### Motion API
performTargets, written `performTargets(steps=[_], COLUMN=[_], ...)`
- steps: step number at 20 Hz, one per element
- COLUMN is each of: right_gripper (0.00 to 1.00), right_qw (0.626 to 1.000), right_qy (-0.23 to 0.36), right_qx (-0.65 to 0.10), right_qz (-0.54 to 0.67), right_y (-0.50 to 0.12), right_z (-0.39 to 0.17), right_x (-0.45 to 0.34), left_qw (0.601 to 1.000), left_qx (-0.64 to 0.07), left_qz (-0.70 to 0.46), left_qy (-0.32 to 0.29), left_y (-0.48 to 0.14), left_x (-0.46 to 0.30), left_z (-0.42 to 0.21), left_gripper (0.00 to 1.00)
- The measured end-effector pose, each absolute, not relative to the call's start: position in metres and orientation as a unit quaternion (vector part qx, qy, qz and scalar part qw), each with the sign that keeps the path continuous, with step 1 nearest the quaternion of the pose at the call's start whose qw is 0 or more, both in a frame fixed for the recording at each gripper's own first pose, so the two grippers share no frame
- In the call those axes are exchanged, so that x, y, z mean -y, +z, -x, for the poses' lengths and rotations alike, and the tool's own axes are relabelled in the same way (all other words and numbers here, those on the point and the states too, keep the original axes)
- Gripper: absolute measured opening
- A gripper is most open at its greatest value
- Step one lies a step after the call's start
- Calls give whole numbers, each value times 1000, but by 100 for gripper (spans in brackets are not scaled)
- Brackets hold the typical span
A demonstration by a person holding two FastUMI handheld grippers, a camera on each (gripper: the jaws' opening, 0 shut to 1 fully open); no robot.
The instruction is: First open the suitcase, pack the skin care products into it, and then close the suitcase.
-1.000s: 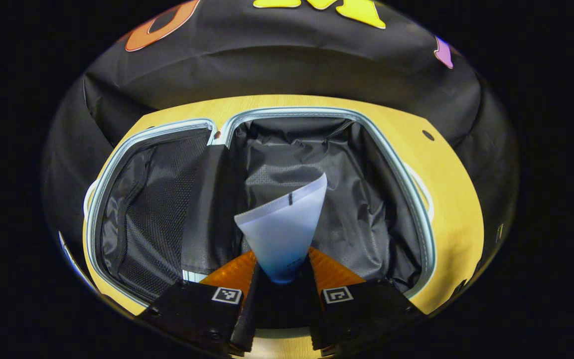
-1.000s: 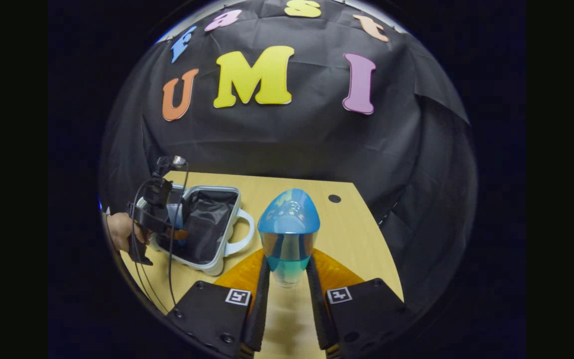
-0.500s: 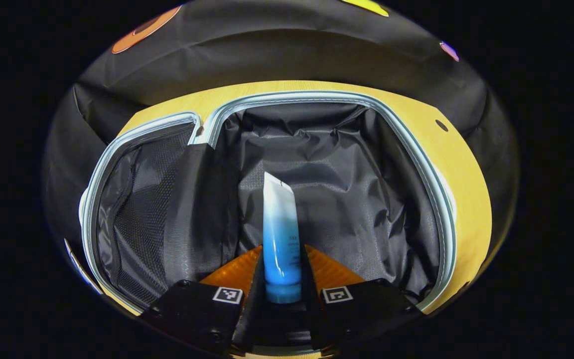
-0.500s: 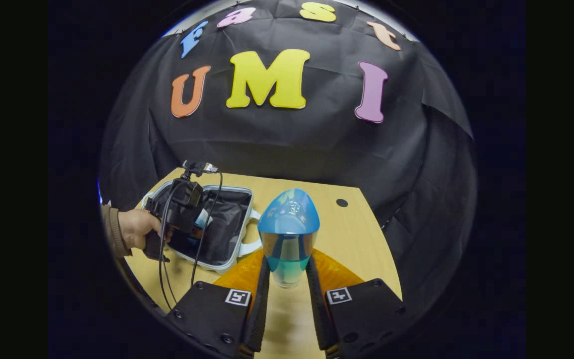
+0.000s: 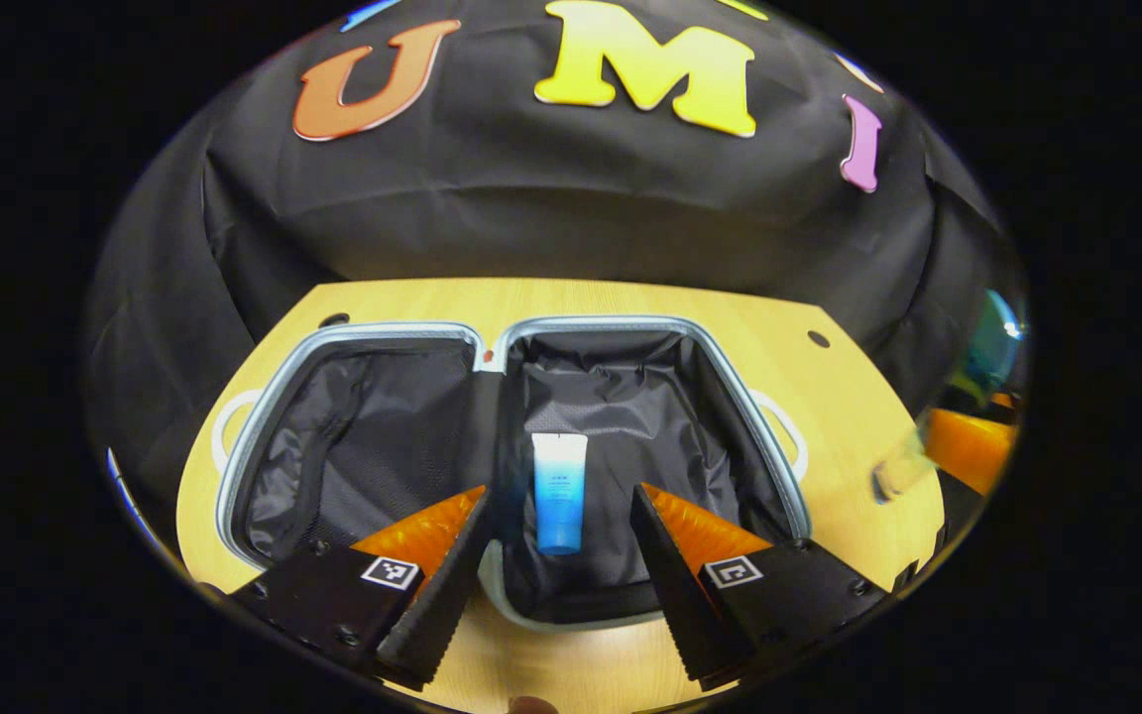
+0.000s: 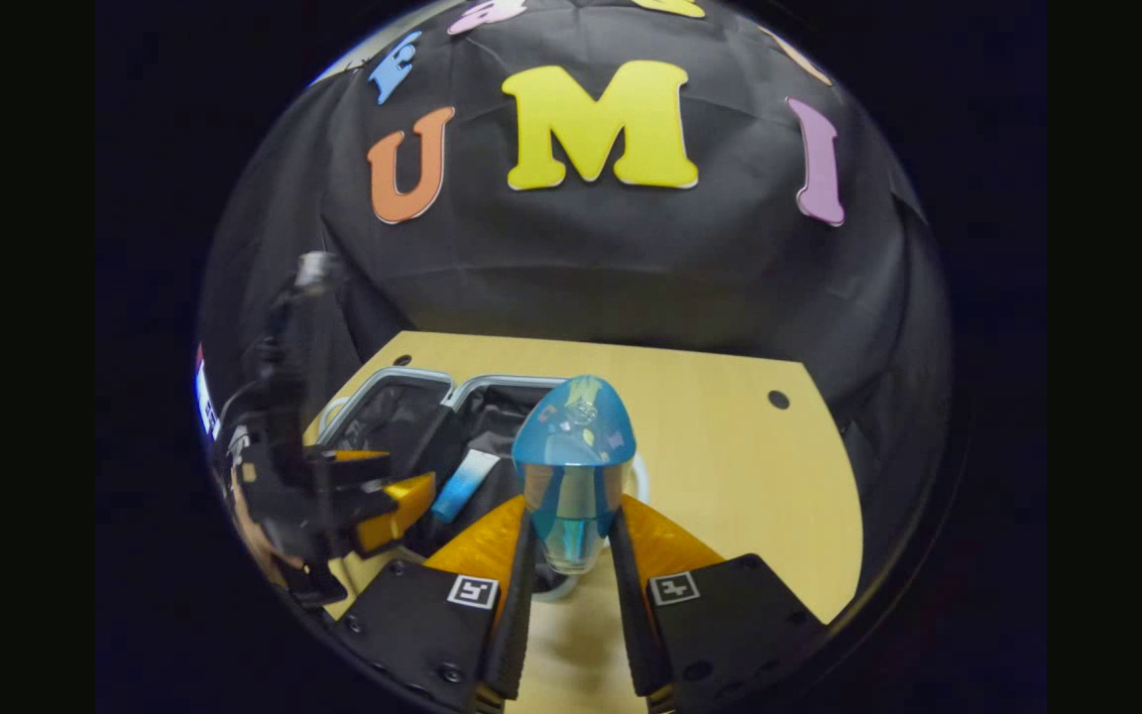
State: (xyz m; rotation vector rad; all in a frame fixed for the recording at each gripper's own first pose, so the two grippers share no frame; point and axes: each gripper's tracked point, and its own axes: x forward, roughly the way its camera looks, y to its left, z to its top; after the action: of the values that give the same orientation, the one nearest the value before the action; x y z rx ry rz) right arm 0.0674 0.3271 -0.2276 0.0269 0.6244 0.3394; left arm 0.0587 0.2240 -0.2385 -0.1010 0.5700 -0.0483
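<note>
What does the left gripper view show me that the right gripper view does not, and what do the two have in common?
Left gripper view: it looks down into both halves of the open suitcase. The left gripper, jaws apart, frames the tube, which lies flat in the right-hand half.
Right gripper view: a close look at the right gripper, shut on a blue-capped bottle.
Both: the suitcase, the tube and the wooden table.
</note>
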Motion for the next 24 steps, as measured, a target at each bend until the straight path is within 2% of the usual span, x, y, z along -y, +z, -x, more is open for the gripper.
performTargets(steps=[6, 9, 10, 11, 16, 21, 24], right_gripper=[39, 39, 36, 39, 39, 39, 36], right_qw=[912, 895, 888, 882, 875, 860, 858], right_qy=[188, 172, 164, 158, 139, 98, 83], right_qx=[-365, -412, -430, -443, -464, -499, -505], right_qz=[8, -1, -6, -10, -5, -40, -39], right_y=[-291, -321, -331, -336, -342, -360, -371], right_z=[-94, -94, -94, -94, -109, -131, -135], right_x=[-387, -403, -409, -413, -428, -430, -428], left_qw=[967, 969, 971, 972, 970, 971, 971], left_qx=[-246, -236, -229, -223, -200, -173, -161], left_qz=[63, 54, 55, 59, 126, 134, 145], left_qy=[33, 48, 48, 51, 56, 96, 100], left_y=[-249, -246, -245, -243, -227, -201, -187], left_x=[-292, -316, -321, -323, -356, -405, -413], left_z=[7, 29, 30, 32, 46, 43, 46], left_gripper=[94, 94, 100, 95, 97, 97, 97])
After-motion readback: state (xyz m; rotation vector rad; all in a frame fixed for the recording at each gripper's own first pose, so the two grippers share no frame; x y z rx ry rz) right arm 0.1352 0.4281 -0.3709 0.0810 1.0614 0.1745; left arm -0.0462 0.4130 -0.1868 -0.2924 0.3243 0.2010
